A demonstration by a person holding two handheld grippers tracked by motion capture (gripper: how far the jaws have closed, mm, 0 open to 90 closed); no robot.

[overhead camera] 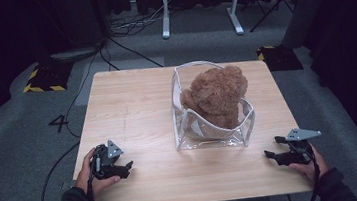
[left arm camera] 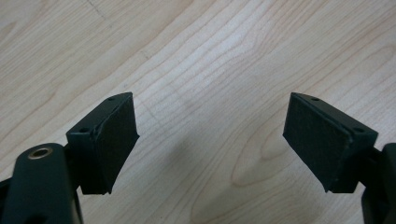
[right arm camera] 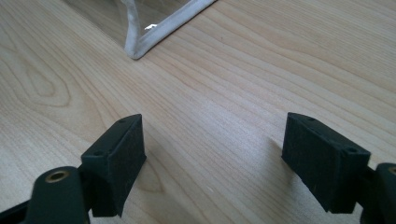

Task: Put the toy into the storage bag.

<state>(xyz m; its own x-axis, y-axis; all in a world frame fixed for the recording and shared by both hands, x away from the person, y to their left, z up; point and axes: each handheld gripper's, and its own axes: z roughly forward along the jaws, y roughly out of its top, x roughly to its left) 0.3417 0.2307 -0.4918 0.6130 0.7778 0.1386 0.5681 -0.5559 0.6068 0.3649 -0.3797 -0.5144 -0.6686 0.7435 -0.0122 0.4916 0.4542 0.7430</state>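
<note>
sitting wide open and empty: left gripper (overhead camera: 123, 167) and right gripper (overhead camera: 276, 154), resting near table (overhead camera: 132, 110) front corners. teddy bear (overhead camera: 218, 95) sitting inside clear bag (overhead camera: 185, 130), mid-table between them.

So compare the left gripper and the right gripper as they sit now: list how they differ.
The left gripper sits near the table's left front corner, the right gripper near its right front. The left gripper's jaws point right, the right gripper's point left, both toward the clear bag holding the teddy bear. The right gripper view catches a bag corner; the left gripper view has bare wood ahead. Shared: both are open, empty and apart from the bag.
</note>
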